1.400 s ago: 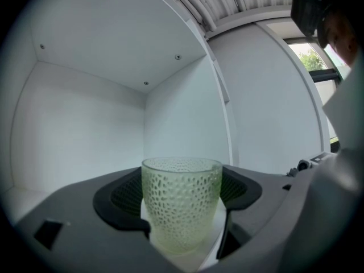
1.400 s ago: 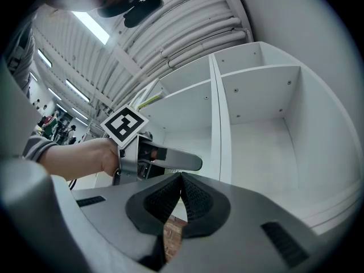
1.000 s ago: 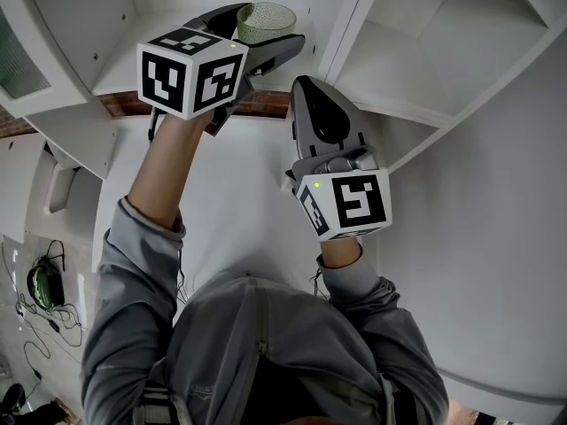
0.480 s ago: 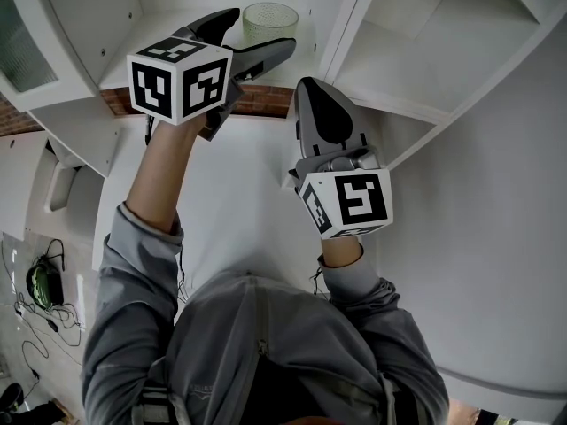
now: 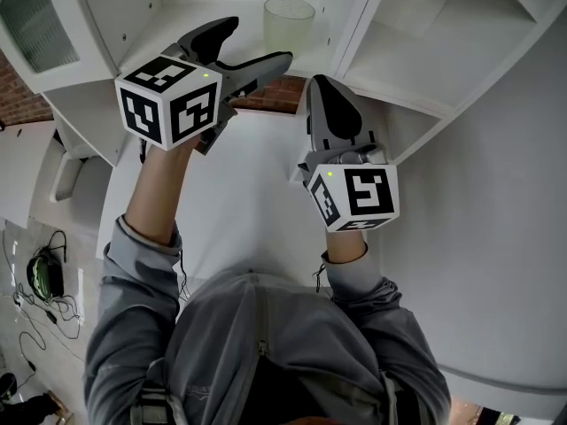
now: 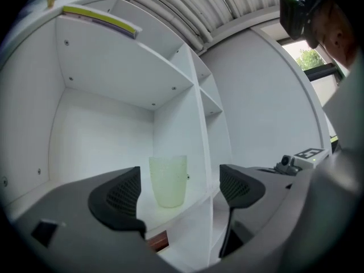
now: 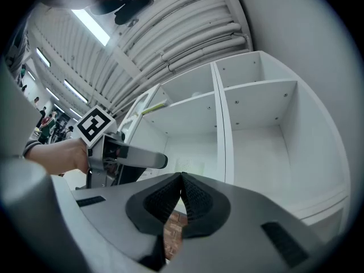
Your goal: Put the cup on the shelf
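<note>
A pale green translucent cup (image 5: 288, 23) stands upright on the white shelf board (image 5: 190, 20), near the cubby's right wall. In the left gripper view the cup (image 6: 168, 181) sits beyond the jaws, free of both pads. My left gripper (image 5: 257, 47) is open and empty, its tips short of the cup. My right gripper (image 5: 326, 96) is shut on nothing, held below the shelf unit, to the right of the left one. From the right gripper view the left gripper (image 7: 128, 155) shows at left and the cup (image 7: 190, 168) is faint behind it.
The white shelf unit has a divider (image 5: 350, 25) and a second cubby (image 5: 425, 51) at right. A brick strip (image 5: 266, 96) shows under the shelf board. Cables and a headset (image 5: 40, 277) lie on the floor at far left.
The left gripper has let go of the cup and drawn back from it. The cup stays on the shelf. The right gripper has barely moved.
</note>
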